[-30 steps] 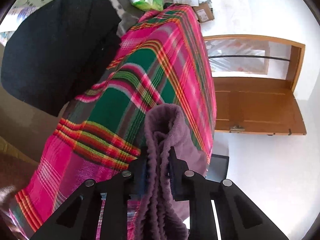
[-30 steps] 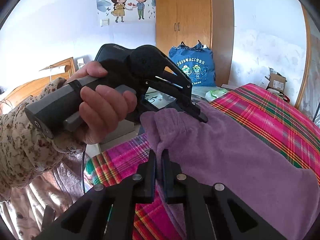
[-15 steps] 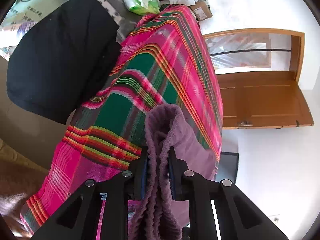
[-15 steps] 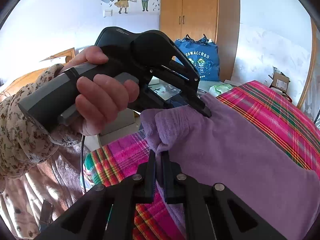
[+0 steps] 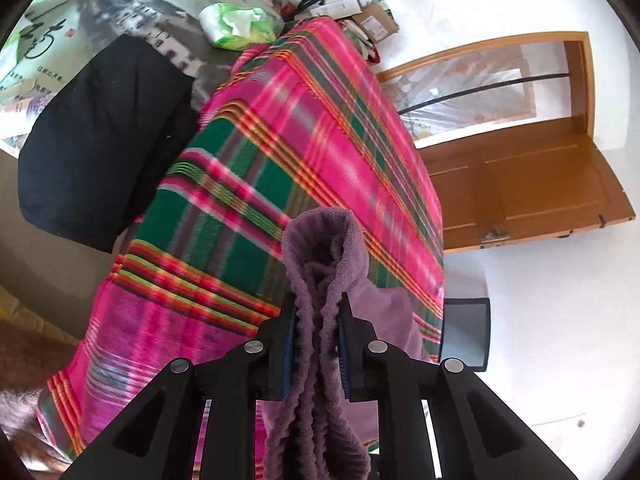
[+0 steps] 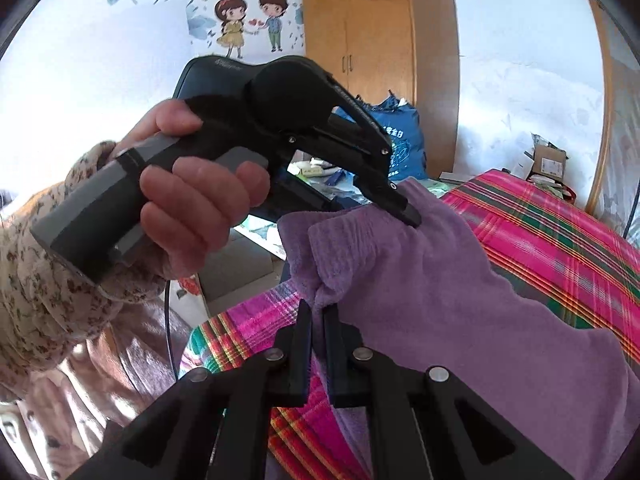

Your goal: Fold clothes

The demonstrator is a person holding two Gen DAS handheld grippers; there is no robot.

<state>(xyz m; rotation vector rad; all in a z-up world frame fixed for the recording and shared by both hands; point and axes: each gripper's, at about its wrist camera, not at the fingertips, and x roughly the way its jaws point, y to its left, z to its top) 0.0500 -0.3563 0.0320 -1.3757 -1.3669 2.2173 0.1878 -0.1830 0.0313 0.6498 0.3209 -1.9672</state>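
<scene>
A purple fleece garment (image 6: 432, 296) hangs lifted over a pink and green plaid blanket (image 5: 304, 152). My left gripper (image 5: 317, 312) is shut on a bunched, ribbed edge of the purple garment (image 5: 324, 256), which bulges up between its blue pads. My right gripper (image 6: 317, 312) is shut on a thin corner of the same garment. In the right wrist view a hand (image 6: 200, 204) in a floral sleeve holds the left gripper (image 6: 404, 210), whose tip pinches the garment's top edge just above and right of my right fingers.
A black cloth (image 5: 100, 136) lies left of the blanket, with a green plastic bag (image 5: 240, 24) and small boxes beyond. A wooden door panel (image 5: 520, 168) lies to the right. A wooden wardrobe (image 6: 376, 60) and a blue bag (image 6: 404, 148) stand behind.
Both grippers have risen with the purple garment, the left one more. In the left wrist view the blanket sits lower and farther, and more of the clutter behind it shows.
</scene>
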